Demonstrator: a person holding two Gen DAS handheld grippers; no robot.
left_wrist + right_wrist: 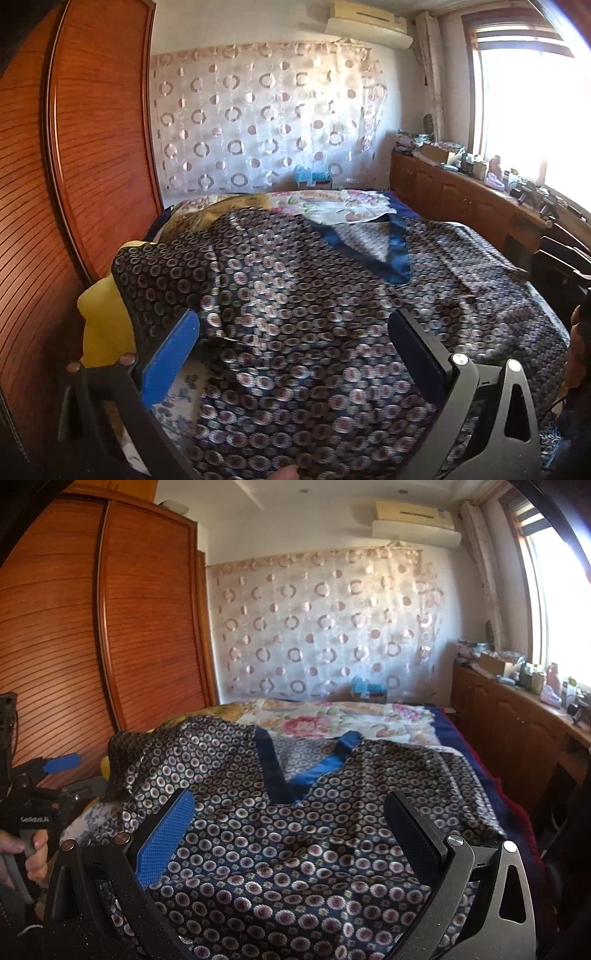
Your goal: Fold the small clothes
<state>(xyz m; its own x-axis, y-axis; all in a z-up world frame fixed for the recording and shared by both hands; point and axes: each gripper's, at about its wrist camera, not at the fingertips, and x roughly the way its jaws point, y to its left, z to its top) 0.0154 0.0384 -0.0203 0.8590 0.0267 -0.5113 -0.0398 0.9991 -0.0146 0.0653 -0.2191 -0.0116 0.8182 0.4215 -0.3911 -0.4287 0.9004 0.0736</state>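
A dark blue top with a circle-flower print and a plain blue neckband (295, 849) lies spread on the bed, its neck opening facing away; it also fills the left wrist view (295, 314). My left gripper (295, 328) is open above the garment's left side, near a raised sleeve. My right gripper (290, 812) is open just above the chest area below the neckband, holding nothing. The left gripper (59, 764) also shows at the left edge of the right wrist view, held in a hand.
A floral bedspread (332, 716) covers the far part of the bed. A wooden wardrobe (110, 627) stands at the left. A wooden cabinet (517, 720) with clutter runs under the window at the right. A yellow cloth (103, 325) lies by the bed's left edge.
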